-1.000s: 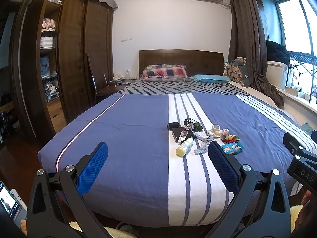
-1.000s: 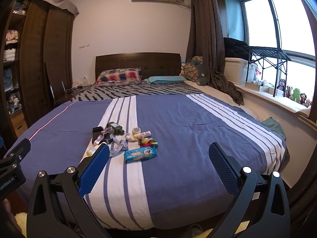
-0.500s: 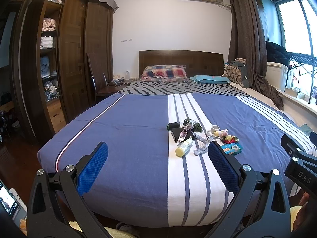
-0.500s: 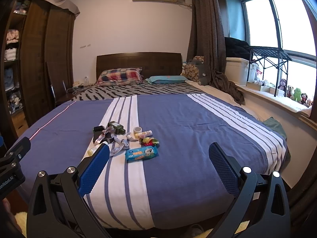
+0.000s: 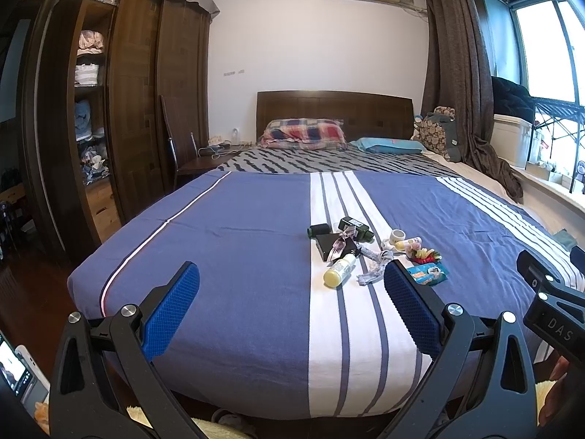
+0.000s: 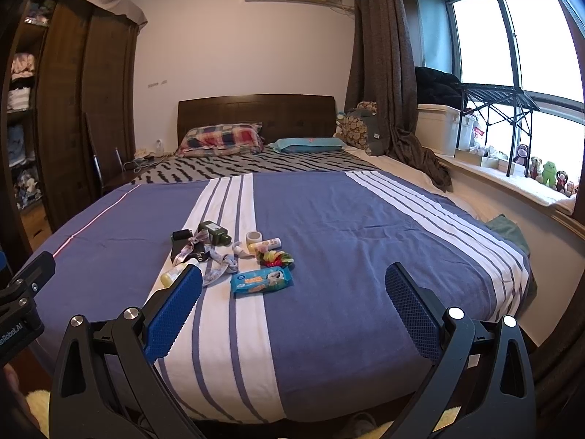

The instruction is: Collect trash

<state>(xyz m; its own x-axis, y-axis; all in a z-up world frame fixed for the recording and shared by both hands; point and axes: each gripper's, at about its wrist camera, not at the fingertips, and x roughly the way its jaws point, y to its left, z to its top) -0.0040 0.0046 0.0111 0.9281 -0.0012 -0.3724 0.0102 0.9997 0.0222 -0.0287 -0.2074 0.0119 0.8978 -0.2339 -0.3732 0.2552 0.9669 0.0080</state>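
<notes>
Both grippers, left and right, hold fingers wide at the bed foot edge.

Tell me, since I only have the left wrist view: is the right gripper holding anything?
Observer: No. The right gripper is open and empty, held over the foot of the bed.
Operator: The blue packet is partly hidden in my view. Is anything lying on it?
Observer: Nothing. The blue packet lies flat on the cover, its whole printed face showing.
Operator: What is on the window sill beyond my frame?
Observer: A row of soft toys stands there, one of them a green frog.
</notes>
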